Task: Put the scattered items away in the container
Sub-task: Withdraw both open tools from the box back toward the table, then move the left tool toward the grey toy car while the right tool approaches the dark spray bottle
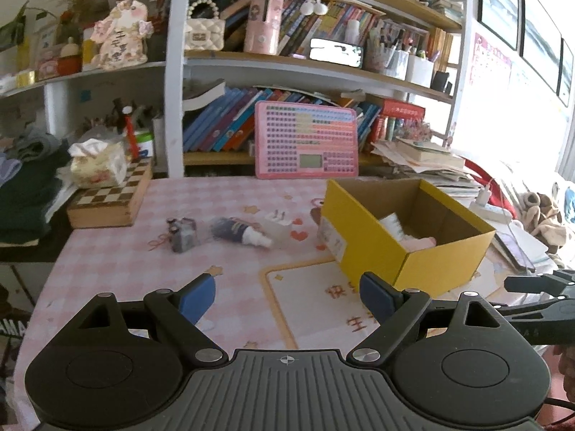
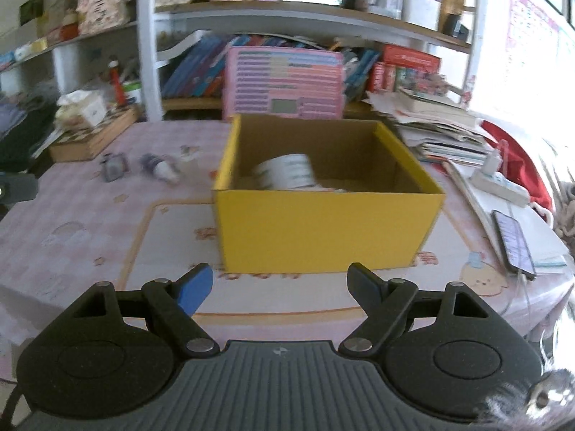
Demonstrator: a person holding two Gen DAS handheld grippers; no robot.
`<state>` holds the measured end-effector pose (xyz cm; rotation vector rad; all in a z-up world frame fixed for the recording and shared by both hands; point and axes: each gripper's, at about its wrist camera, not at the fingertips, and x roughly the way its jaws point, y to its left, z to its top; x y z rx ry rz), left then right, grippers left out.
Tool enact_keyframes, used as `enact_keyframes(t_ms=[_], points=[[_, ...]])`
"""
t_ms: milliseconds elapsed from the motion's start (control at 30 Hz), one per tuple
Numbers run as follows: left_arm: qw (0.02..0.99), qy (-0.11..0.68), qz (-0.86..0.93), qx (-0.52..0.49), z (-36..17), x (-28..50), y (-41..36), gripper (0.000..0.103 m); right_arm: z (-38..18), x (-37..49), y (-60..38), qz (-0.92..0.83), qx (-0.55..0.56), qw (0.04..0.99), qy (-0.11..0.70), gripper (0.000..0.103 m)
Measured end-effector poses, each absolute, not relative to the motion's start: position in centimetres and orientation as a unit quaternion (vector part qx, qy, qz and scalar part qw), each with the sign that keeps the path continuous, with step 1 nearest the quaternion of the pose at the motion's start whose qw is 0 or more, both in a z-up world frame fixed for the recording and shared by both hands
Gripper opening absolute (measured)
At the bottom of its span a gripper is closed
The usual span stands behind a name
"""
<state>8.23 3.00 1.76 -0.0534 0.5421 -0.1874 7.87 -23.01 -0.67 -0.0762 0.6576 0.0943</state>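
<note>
One yellow cardboard box (image 2: 323, 226) stands on the tabletop (image 1: 118, 269), with one white roll (image 2: 285, 172) showing inside it. Three loose items lie on the tabletop: one small grey packet (image 1: 181, 235), one dark bottle with a white cap (image 1: 239, 233) and one white plug (image 1: 278, 217). One phone (image 2: 514, 244) lies at the right.

Legible text is scarce. The mat (image 1: 309, 287) on the bench carries orange Chinese characters: "快" stands at the upper position and "生" below it, and both are partly covered by the right finger of the left tool (image 1: 287, 298). The plush toy (image 1: 120, 34) on the left shelf bears dark Chinese characters down its front, too blurred to read. The label on the yellow box (image 1: 332, 235) and the print on the white roll (image 2: 285, 172) inside it are unreadable.
</note>
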Motion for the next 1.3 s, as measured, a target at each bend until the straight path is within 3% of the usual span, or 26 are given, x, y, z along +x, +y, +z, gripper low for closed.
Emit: enact_keyframes(t_ms=[600,1300], points=[[0.962,0.264,-0.065,-0.035,1.4,6.9,7.6,0.090,0.3,9.0,-14.0,0.135,-0.070,0.935,0.320,0.078],[0.964,0.260,-0.024,-0.051,1.1,8.2,10.6,0.090,-0.3,11.5,-9.8,0.149,-0.091,0.933,0.316,0.071]])
